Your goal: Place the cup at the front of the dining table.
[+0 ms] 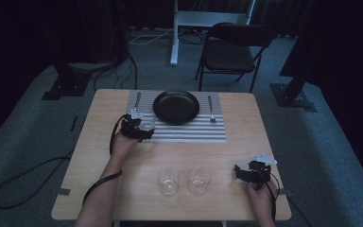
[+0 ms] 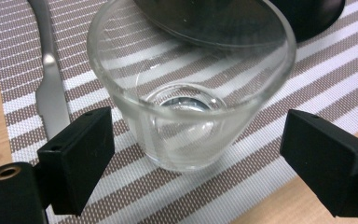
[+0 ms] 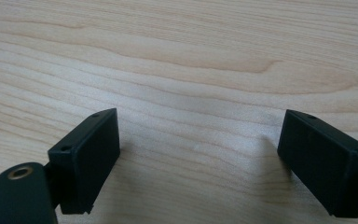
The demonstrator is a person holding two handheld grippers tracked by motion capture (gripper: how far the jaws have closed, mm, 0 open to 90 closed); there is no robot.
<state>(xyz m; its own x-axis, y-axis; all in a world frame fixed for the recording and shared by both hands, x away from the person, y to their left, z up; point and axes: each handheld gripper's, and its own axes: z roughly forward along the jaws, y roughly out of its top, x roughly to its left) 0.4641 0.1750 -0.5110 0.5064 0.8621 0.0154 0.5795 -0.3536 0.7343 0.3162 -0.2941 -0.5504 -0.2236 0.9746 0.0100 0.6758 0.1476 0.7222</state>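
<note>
A clear empty glass stands upright on the striped placemat, between the jaws of my left gripper. The jaws are open, with a gap to the glass on each side. In the high view the left gripper is at the placemat's front left corner, next to the black plate. My right gripper is near the table's front right, open over bare wood with nothing between its jaws.
A knife lies left of the plate, a fork to its right. Two more clear glasses stand near the front edge. A black chair stands beyond the table.
</note>
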